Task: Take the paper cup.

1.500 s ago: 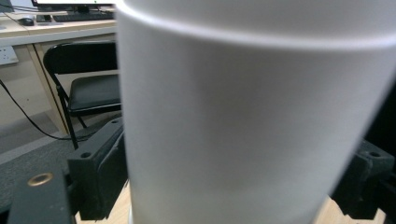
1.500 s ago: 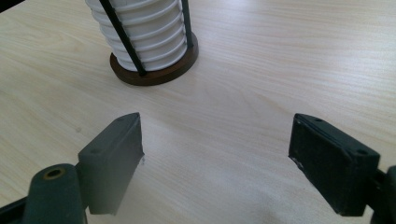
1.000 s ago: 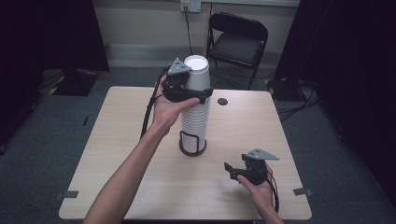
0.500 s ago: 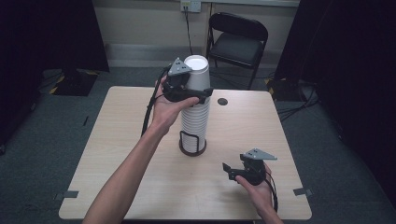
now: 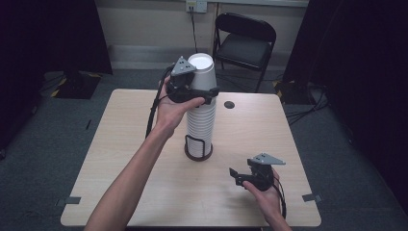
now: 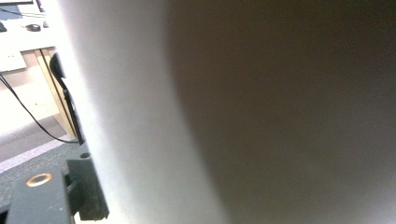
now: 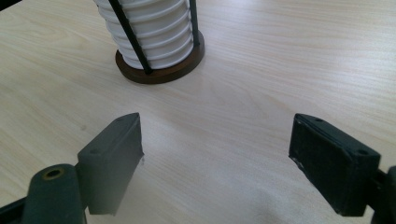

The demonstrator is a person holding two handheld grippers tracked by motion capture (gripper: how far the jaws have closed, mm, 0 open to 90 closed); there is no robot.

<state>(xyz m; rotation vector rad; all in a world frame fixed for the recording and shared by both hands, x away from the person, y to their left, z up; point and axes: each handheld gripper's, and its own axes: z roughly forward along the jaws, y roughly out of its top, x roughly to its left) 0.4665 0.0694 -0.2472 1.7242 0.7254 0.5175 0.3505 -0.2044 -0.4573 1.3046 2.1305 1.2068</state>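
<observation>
**Top cup gripped, lift not yet made**

The left hand-held gripper (image 5: 202, 94) sat at upper centre of the high view, clenched around the top cup (image 5: 201, 72) of the tall white cup stack (image 5: 200, 120). Its jaws had just been closing with that cup between them. The stack stood in a dark wire holder (image 5: 197, 148) on the table (image 5: 120, 144), near the middle of the frame. The grip looked made — but the cup was not yet separated from the cups below, so pulling it free and setting it somewhere seemed to be what was left.

The right hand-held gripper (image 5: 243, 177) rested low at lower right of the high view, released and holding nothing; in the right gripper view its two black pads stood wide apart over bare wood.

The high view gave the whole layout: both forearms, the stack's height, a folding chair (image 5: 245, 43) at the top behind the table. The left gripper view showed the cup's white wall (image 6: 243, 112) pressed close across nearly the whole frame, one jaw at lower left. The right gripper view showed the holder's round brown base (image 7: 161, 65) and the ribbed rims of the lowest cups at top centre — detail the high view left too small.
</observation>
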